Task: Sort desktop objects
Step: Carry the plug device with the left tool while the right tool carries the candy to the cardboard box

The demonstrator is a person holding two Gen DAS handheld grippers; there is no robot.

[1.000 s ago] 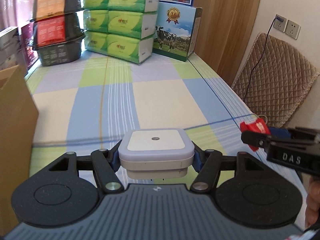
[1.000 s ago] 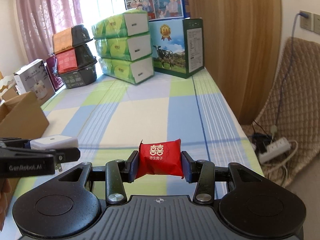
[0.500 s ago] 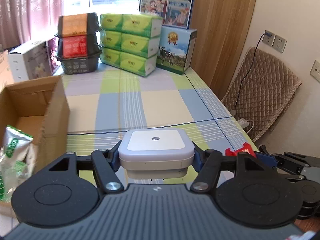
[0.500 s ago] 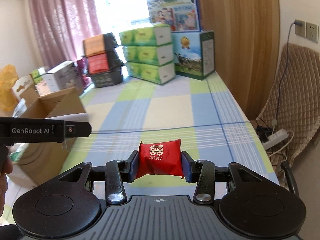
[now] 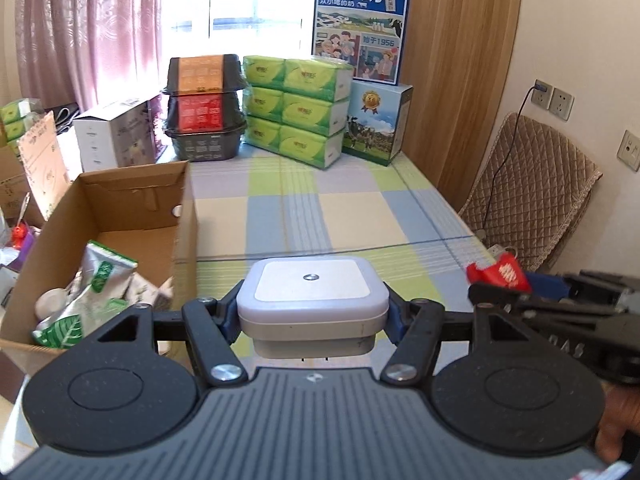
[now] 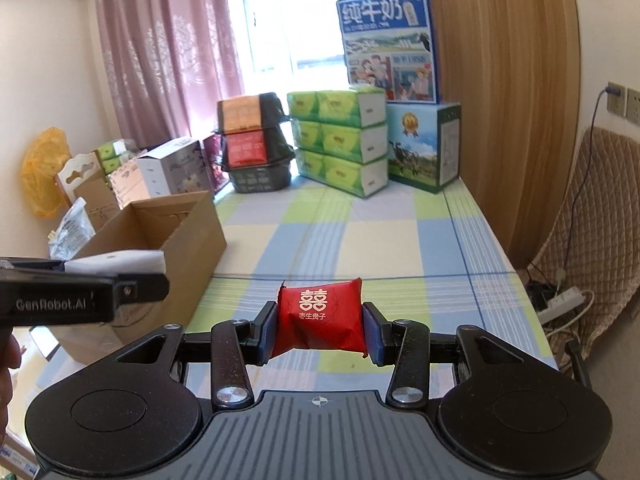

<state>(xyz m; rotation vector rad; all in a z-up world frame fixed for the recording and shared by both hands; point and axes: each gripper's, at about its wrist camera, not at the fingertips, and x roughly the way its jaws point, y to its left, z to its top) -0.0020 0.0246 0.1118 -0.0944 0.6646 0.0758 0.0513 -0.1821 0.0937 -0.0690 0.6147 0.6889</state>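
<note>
My left gripper (image 5: 313, 316) clamps the night light (image 5: 312, 300), my right gripper (image 6: 320, 330) the red candy packet (image 6: 320, 320); either could slip before reaching the cardboard box (image 5: 120, 208).

Each gripper, left (image 5: 312, 314) and right (image 6: 320, 330), is matt black speckled plastic: a ribbed grey plate behind the fingers, a round disc either side, silver screws on the linkage, blue pads (image 6: 267, 330) inside. Side lettering reads "GenRobot.AI".

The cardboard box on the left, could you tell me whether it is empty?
Not empty: the open cardboard box holds green-and-white packets and other small items.
</note>
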